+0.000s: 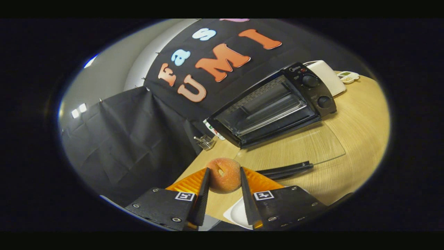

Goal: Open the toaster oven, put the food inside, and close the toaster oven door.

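Note:
My gripper (224, 177) is shut on a round, sugar-dusted doughnut (224, 175), which is pinched upright between both fingers and held above the wooden table (353, 139). Beyond the fingers stands a black toaster oven (277, 104) with two knobs on its control panel. Its glass door (298, 147) is folded down flat onto the table, with the dark handle (286, 169) at its near edge. The oven's cavity is open and its wire rack shows inside.
A white plate (237, 213) lies under the fingers. A small wire holder (205, 141) stands on the table by the oven's left corner. A white appliance (329, 76) and a small white device (348, 76) sit behind the oven. Black cloth walls the booth.

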`<state>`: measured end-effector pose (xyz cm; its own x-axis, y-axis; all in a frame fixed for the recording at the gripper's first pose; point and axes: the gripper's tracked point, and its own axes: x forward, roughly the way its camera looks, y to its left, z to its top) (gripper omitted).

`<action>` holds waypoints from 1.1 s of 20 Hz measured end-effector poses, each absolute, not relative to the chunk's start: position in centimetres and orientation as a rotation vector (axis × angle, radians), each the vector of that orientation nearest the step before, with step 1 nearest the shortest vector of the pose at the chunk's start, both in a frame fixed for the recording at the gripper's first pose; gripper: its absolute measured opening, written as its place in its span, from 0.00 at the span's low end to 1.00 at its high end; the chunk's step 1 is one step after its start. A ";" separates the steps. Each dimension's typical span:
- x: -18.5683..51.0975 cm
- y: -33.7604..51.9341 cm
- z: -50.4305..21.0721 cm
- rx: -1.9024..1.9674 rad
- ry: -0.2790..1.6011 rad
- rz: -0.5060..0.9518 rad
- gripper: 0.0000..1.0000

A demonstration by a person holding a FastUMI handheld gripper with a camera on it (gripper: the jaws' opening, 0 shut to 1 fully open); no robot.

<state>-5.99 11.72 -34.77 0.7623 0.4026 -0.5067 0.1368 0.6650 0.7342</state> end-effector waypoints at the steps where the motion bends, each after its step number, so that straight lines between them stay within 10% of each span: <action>1: -4.9 11.1 -35.2 0.858 0.701 0.141 0.47; 22: 11.6 2.8 -43.3 0.844 0.607 -0.198 0.47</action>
